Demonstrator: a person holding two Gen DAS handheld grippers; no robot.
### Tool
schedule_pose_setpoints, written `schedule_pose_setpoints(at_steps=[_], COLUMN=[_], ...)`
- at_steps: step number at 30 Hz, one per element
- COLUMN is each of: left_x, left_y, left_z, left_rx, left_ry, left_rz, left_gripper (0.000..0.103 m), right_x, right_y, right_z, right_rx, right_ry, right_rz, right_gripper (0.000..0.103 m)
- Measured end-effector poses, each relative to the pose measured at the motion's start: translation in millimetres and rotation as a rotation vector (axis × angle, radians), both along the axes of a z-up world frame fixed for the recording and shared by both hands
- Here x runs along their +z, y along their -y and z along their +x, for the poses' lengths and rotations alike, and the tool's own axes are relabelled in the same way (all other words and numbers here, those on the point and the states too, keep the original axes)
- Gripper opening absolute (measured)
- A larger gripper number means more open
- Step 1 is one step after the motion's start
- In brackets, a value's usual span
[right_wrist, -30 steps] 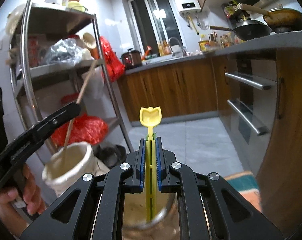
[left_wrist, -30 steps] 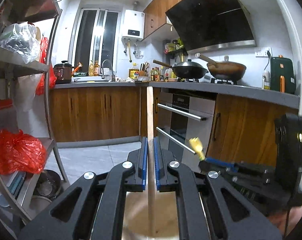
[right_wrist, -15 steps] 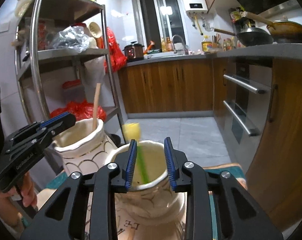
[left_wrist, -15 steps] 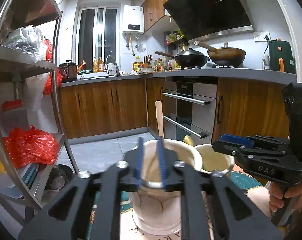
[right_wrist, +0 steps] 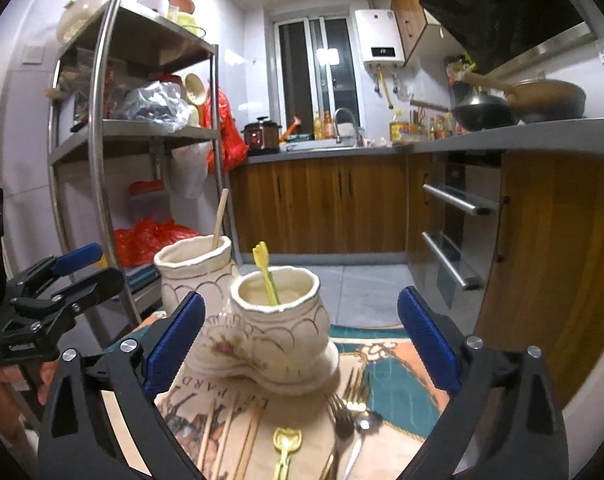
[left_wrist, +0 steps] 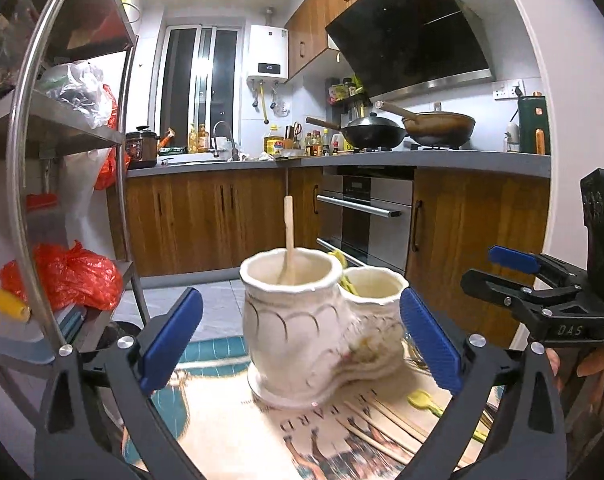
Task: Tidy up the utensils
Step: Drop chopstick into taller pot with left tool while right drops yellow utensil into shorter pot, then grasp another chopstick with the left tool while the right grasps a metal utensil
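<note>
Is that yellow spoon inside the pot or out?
Inside. The yellow spoon stands tilted in the pot, its handle end sticking above the rim. The right gripper has its jaws spread wide, holding nothing.

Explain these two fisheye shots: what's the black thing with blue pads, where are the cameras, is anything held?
No robot here: a person holds a pair of hand-operated tongs in each hand, each with a camera looking along its two blue-padded fingers. The left tongs fill the bottom of the left view, with the right tongs at its right edge; the right view shows the right tongs. Both are wide open and hold nothing. On the patterned mat stand two joined cream ceramic pots: the left pot holds a wooden chopstick, the right pot a yellow plastic utensil. Loose chopsticks, a fork, a spoon and another yellow utensil lie in front.
</note>
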State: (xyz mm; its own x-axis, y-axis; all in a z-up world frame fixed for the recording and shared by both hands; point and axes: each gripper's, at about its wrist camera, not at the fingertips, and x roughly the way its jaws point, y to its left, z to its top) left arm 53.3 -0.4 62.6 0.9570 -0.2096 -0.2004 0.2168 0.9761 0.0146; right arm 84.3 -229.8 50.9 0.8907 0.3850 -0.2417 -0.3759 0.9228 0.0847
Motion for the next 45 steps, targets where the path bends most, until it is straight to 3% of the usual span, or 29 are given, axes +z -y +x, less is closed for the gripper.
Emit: schedule_pose_setpoints(at_steps=[4, 17, 30, 32, 36, 41, 45], left_x=[-10.4, -58.6, -92.9, -96.3, -104.5, -106.5, -105.1], left_y=[6.4, 13.1, 45.1, 47.5, 58.3, 66.7, 69.1], left_z=[-13.5, -13.8, 13.6, 15.2, 16.0, 15.1, 15.4], left_rx=[0.001, 0.006, 0.084, 0.08, 0.064, 0.041, 0.024], left_ry=[-0.011, -0.197, -0.499, -0.531, -0.585, -0.62, -0.635], left_rz=[0.021, 0.015, 0.109, 0.109, 0.132, 0.114, 0.125], left_gripper=[0.097, 0.097, 0.097, 0.091, 0.071, 0.061, 0.044], right_x=[-9.2, -47.8, -51.5, -51.7, -52.0, -50.0, -49.2], right_y=[14.1, 52.8, 51.3, 53.8, 58.5, 60.2, 61.0], right_z=[-13.9, -21.8, -17.7, -16.0, -14.6, -18.6, -22.1], right_rx=[-0.038, -0.089, -0.107, -0.119, -0.119, -0.116, -0.116], right_ry=[-0.006, -0.144, -0.172, -0.181, -0.189, -0.166, -0.148], right_rz=[-0.016, 0.001, -0.041, -0.038, -0.021, -0.034, -0.049], right_gripper=[0.098, 0.098, 0.098, 0.098, 0.098, 0.098, 0.098])
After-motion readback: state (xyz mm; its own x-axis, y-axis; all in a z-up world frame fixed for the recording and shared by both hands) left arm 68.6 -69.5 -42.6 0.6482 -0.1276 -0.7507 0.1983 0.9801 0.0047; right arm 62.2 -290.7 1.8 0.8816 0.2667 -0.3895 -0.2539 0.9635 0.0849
